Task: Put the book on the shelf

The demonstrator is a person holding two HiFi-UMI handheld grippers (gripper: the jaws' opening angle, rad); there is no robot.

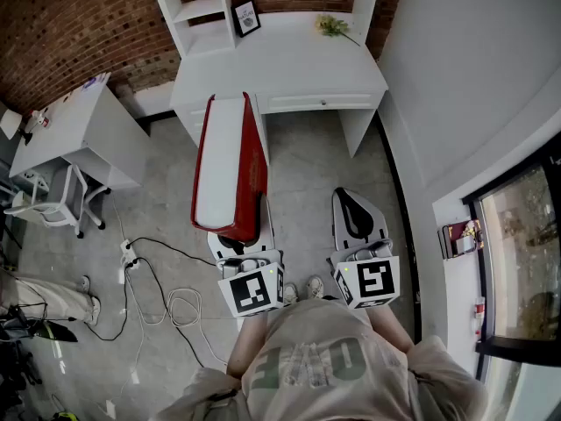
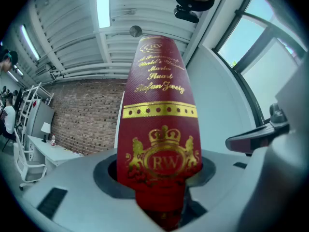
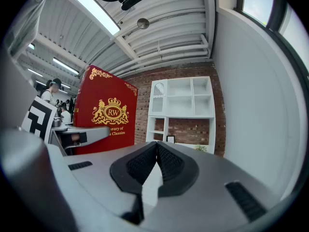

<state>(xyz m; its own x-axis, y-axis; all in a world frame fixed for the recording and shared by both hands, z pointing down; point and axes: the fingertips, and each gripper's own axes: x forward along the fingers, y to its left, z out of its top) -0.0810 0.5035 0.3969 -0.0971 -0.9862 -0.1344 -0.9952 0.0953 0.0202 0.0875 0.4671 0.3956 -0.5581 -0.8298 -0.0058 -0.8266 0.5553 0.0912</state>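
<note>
A thick red book [image 1: 230, 169] with gold print and white page edges stands upright in my left gripper [image 1: 238, 235], whose jaws are shut on its lower end. In the left gripper view the book's spine [image 2: 161, 144] fills the middle and hides the pads. The right gripper [image 1: 351, 202] hovers beside it on the right, shut with nothing between its pads [image 3: 166, 164]. The white shelf unit [image 1: 209, 11] stands on a white desk [image 1: 289, 73] against the brick wall ahead. From the right gripper view the book's cover [image 3: 106, 112] shows at left and the shelf [image 3: 181, 112] straight ahead.
A small picture frame [image 1: 246, 17] and a yellow plant [image 1: 333, 26] sit on the desk. A second white desk [image 1: 79, 130] and a chair [image 1: 53, 200] stand at left. Cables [image 1: 166, 296] lie on the floor. A white wall [image 1: 465, 77] and window [image 1: 526, 253] run along the right.
</note>
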